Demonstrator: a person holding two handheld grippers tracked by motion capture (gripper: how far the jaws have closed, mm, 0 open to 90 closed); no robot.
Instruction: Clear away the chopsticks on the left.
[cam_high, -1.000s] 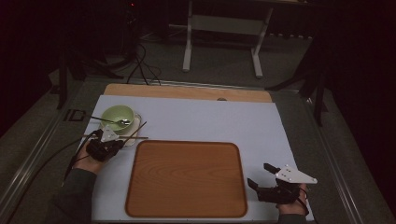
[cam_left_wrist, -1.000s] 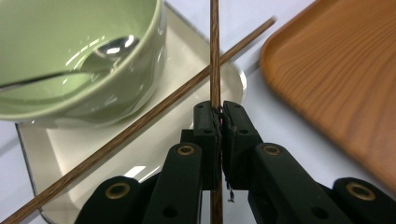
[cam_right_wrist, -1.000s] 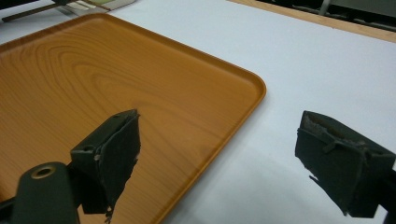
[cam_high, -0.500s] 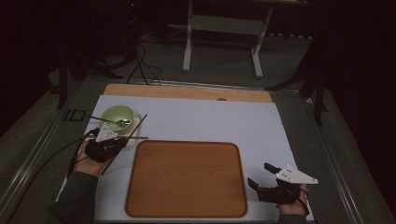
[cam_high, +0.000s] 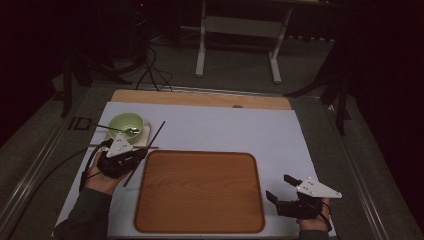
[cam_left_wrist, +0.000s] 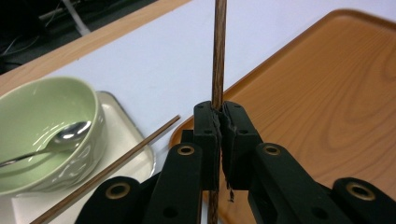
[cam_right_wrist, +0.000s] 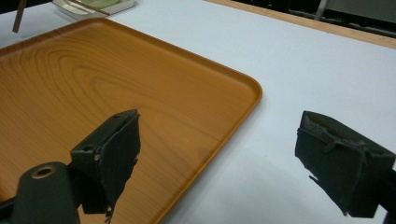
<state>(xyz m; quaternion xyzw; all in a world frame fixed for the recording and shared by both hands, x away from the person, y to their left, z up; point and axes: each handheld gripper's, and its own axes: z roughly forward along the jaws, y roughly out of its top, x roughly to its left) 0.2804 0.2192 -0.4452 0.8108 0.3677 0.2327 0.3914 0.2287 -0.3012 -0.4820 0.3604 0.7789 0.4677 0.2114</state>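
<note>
Since a second ago my left gripper (cam_high: 131, 159) has been lifting away from the small white tray (cam_high: 145, 135), carrying one chopstick (cam_high: 144, 153) up with it; the right gripper (cam_high: 280, 189) has not shifted.

Nearest me, in the left gripper view, my jaws are pinching the dark wooden chopstick (cam_left_wrist: 218, 56) shut between them, roughly mid-length. I am judging it light, stiff and smooth, so it could be swivelling or sliding in the pads; holding near the middle is keeping it balanced. Its long axis is running straight away from my jaws there. From above, it is slanting from beside my hand, at the near left corner of the wooden tray (cam_high: 200, 227), up and right toward the far side of the table, hanging over the white mat (cam_high: 225, 127).

My right gripper's jaws are standing wide open on nothing, hovering by the wooden tray's near right corner.

Farther off, the second chopstick (cam_left_wrist: 112, 161) is lying across the small white tray, beside the green bowl (cam_high: 125, 124) holding a spoon (cam_high: 122, 129).
</note>
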